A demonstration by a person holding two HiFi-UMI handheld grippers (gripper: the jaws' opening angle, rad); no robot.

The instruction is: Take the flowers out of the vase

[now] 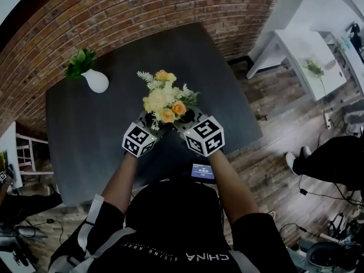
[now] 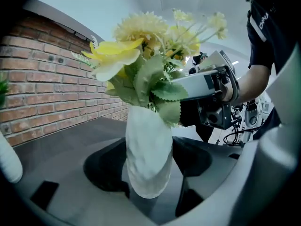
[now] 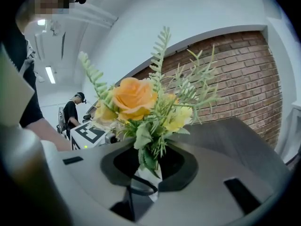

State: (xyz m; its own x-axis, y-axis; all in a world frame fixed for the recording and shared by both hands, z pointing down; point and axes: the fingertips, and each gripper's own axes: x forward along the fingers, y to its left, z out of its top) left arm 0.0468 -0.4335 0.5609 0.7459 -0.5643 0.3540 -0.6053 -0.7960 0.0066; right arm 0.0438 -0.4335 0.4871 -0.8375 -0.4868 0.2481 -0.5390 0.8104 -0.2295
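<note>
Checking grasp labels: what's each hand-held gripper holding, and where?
Left hand-held gripper grips the white vase around its body. Right hand-held gripper pinches the flowers by the stems, near the vase's mouth.

Reaches both arms [image 1: 122, 178] forward, left gripper [image 1: 150, 122] beside right gripper [image 1: 180, 121]; clamps the left's jaws on the vase [image 2: 148, 149], pinches the flowers [image 3: 136, 98] at the stems with the right's.

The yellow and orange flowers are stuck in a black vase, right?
No. The rounded vase holding the yellow and orange flowers is white, not black; the left gripper view shows it clearly.
</note>
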